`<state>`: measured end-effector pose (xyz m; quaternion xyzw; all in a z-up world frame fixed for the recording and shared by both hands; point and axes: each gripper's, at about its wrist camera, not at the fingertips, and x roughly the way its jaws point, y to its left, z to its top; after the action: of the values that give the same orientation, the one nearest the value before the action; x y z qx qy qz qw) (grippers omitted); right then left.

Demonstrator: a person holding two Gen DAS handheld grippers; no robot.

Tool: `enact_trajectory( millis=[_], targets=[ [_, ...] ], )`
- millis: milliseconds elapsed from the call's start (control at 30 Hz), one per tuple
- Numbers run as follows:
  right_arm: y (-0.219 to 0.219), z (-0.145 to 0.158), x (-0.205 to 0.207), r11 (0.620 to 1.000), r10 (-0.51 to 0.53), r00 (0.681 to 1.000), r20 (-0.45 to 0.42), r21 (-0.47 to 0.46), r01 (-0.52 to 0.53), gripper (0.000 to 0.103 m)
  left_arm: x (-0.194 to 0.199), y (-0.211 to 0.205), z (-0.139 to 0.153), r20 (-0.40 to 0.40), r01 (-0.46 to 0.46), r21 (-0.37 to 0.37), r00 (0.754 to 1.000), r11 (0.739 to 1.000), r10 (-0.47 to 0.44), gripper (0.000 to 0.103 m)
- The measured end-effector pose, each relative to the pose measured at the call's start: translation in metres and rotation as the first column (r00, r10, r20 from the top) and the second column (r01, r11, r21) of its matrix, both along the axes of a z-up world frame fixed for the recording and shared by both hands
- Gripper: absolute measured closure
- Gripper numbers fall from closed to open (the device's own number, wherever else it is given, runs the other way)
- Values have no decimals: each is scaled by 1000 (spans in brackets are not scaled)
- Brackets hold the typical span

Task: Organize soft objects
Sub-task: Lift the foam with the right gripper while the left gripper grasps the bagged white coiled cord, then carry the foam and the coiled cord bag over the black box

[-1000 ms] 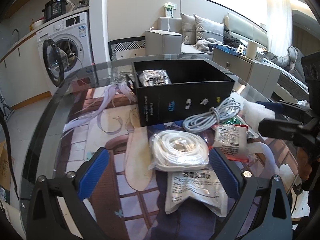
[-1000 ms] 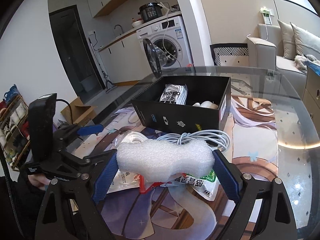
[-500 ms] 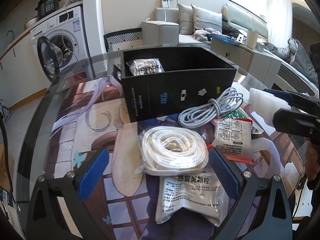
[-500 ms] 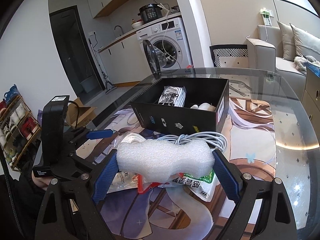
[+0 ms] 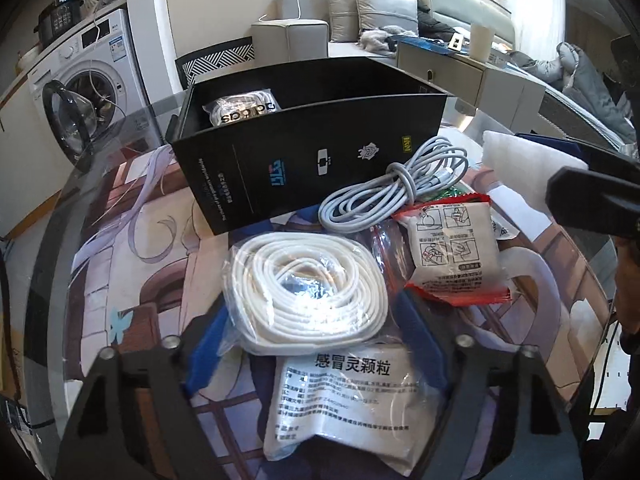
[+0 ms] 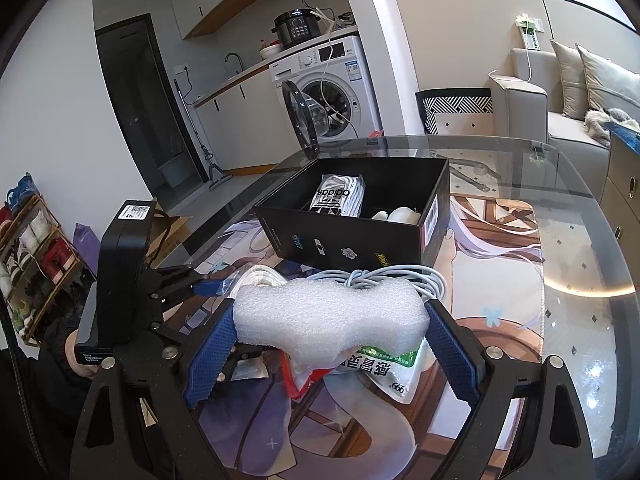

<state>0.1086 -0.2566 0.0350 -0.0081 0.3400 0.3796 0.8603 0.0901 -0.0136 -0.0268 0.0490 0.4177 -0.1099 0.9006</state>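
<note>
The right gripper [image 6: 330, 344] is clamped on the foam [image 6: 328, 318], its blue pads pressed into both ends so the block bows and rides clear of the table, ready to carry. Below it at 6 o'clock lies a green sachet [image 6: 380, 364] with a red-edged packet beside it. Just beyond the foam at 12 o'clock is the grey cable [image 6: 384, 276], bundled with a wrap of its own cord so it stays coiled.

The left gripper [image 5: 314, 356] has its jaws spread either side of the bagged white coil [image 5: 306, 286], not pinching it that I can tell; this looks like lining up a grab across the bag's width. Nearest the left camera, at 6 o'clock, sits a white sachet [image 5: 344, 404], partly under the coil.

Farthest, at 12 o'clock, the black box [image 6: 360, 220] stands open-topped and already holds a bagged Adidas item [image 6: 340, 196], so it is probably the foam's destination.
</note>
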Motion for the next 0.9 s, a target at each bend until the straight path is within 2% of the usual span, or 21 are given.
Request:
enact_trajectory(
  millis=[100, 267, 500, 900],
  targets=[
    [0, 1, 1, 1000, -1, 1000, 0, 1, 1, 11, -2, 1, 1, 3, 15, -13, 1000, 1000, -15, 44],
    [0, 0, 1, 1000, 0, 1000, 0, 1, 0, 11, -6, 7, 2, 17, 16, -41, 1000, 999, -16, 54],
    [2, 5, 0, 1000, 6, 1000, 11, 6, -6, 11, -18, 14, 9, 41, 25, -69, 999, 997, -23, 56],
    [7, 18, -7, 1000, 13, 999, 53, 9, -13, 11, -24, 33, 35, 129, 1, -141, 992, 990, 17, 56]
  ],
)
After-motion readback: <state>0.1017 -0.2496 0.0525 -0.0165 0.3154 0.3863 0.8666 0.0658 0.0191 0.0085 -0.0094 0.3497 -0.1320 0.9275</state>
